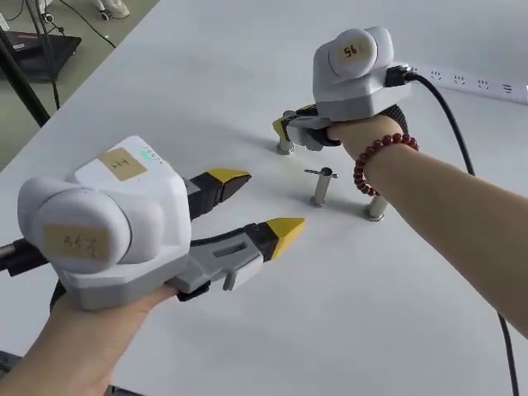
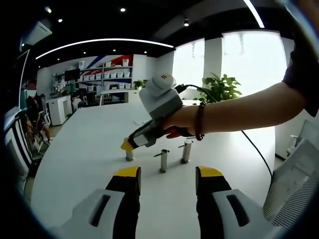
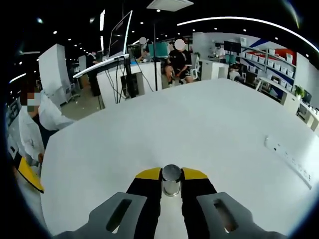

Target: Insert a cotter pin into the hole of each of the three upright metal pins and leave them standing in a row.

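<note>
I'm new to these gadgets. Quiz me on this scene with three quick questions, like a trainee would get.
1. True or false: the left gripper is shut on something.
2. How many upright metal pins stand on the table?
3. The right gripper has its jaws around: A) the middle pin, B) an end pin, C) nothing.
Key: 1 false, it is open and empty; 2 three; 3 B.

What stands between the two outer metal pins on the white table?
The middle pin, upright, with a cotter pin through its top, as the head view shows. The right hand-held gripper grips the far pin.
</note>
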Action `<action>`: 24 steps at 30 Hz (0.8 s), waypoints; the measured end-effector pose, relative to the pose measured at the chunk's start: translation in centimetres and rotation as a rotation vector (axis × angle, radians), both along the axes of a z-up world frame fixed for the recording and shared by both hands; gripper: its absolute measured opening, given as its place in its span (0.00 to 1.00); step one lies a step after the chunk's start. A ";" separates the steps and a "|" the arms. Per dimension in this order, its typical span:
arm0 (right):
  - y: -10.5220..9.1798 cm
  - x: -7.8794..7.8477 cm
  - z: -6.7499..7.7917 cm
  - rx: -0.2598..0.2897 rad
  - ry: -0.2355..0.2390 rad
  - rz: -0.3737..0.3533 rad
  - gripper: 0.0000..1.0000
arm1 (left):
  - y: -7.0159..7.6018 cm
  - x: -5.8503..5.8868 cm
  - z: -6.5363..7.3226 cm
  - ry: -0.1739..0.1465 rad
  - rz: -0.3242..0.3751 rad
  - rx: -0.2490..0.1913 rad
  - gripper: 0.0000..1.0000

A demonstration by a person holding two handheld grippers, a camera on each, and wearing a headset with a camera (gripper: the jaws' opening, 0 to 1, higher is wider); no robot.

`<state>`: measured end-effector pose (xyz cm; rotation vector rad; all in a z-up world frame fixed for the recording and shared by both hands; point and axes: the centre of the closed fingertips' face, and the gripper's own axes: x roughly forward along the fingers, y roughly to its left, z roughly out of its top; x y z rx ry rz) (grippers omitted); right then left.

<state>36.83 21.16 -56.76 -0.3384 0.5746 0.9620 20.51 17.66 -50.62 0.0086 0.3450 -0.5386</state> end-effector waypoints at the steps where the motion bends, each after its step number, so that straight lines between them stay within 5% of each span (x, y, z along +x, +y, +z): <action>1: 0.0 -0.1 0.0 -0.002 -0.006 0.006 0.09 | 0.0 0.0 0.0 0.000 -0.001 0.001 0.43; 9: -0.3 -0.3 0.0 -0.007 0.016 0.022 0.08 | -0.2 -0.1 -0.3 0.007 -0.012 0.006 0.42; 24: -6.4 -0.1 0.3 -0.039 0.032 -0.065 0.08 | -1.3 -0.7 -0.6 0.019 -0.057 0.008 0.47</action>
